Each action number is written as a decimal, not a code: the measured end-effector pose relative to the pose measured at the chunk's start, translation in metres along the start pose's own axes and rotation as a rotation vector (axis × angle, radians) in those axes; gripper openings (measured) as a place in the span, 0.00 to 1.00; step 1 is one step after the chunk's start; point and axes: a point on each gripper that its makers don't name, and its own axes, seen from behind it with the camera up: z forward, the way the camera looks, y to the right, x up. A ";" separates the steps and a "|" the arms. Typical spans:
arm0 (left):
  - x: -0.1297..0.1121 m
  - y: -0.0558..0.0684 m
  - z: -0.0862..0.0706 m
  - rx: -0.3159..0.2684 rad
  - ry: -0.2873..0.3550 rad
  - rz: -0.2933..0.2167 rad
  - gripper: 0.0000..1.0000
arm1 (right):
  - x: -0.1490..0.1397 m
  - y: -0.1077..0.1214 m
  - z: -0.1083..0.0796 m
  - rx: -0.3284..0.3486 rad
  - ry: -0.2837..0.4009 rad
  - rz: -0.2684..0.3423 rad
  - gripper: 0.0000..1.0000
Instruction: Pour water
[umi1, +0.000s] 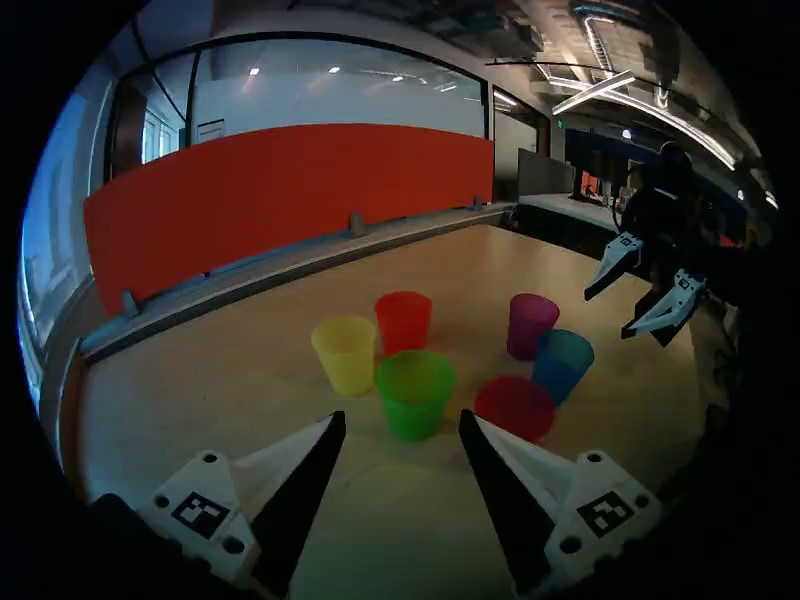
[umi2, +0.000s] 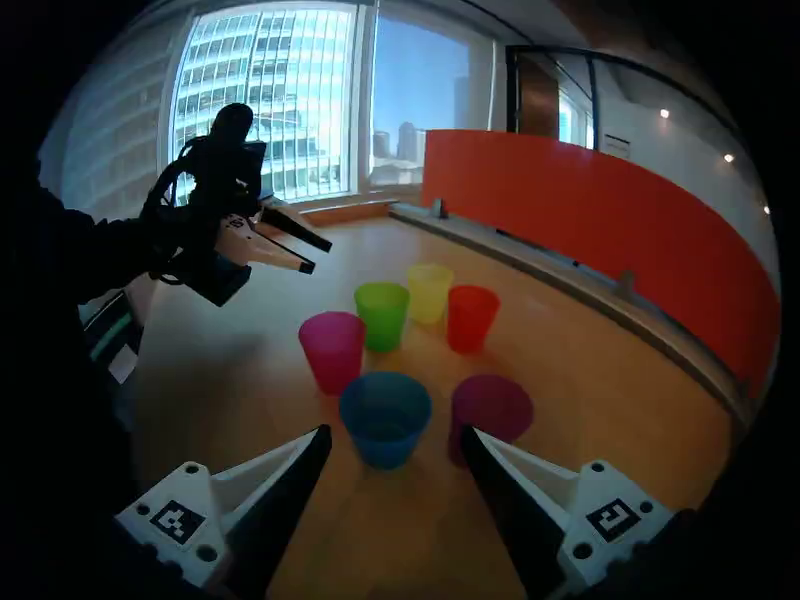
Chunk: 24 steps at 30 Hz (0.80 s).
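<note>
Light wooden surface (umi1: 250, 400), with an orange partition (umi1: 280, 200) running along its far edge and big windows (umi2: 270, 100) off to one side. Six plastic cups stand upright on it in a loose cluster.

I'm using the green cup (umi1: 414, 392) as the anchor, as seen from the left gripper view:
- yellow cup (umi1: 345, 352): just beside it on the left, a bit further back
- orange cup (umi1: 403, 320): right behind it
- pink-red cup (umi1: 514, 408): just beside it on the right
- blue cup (umi1: 562, 364): past the pink-red one, further right of the green
- purple cup (umi1: 530, 324): furthest from the green, behind the blue

The right gripper view looks down into the blue cup, and honestly I can't tell if there's any water in it. Same goes for the green cup in the left gripper view. The other cups are too side-on to judge.

The left gripper (umi1: 400, 418) sits near the green cup, on the side facing away from the orange cup. Its fingers are spread wide with nothing between them. The right gripper (umi1: 607, 316) hangs in the air on the opposite side of the cluster from the green cup, over by the blue and purple ones. It's also spread wide and carrying nothing.
</note>
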 end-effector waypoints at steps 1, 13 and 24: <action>0.000 0.000 0.001 -0.001 -0.001 0.000 0.84 | -0.002 0.000 0.002 0.001 -0.003 0.001 0.99; -0.004 -0.004 0.012 -0.007 -0.015 0.003 0.84 | -0.020 -0.005 0.027 0.019 -0.037 0.001 1.00; -0.006 -0.009 0.022 -0.011 -0.022 -0.002 0.84 | -0.028 -0.005 0.049 0.024 -0.051 -0.003 1.00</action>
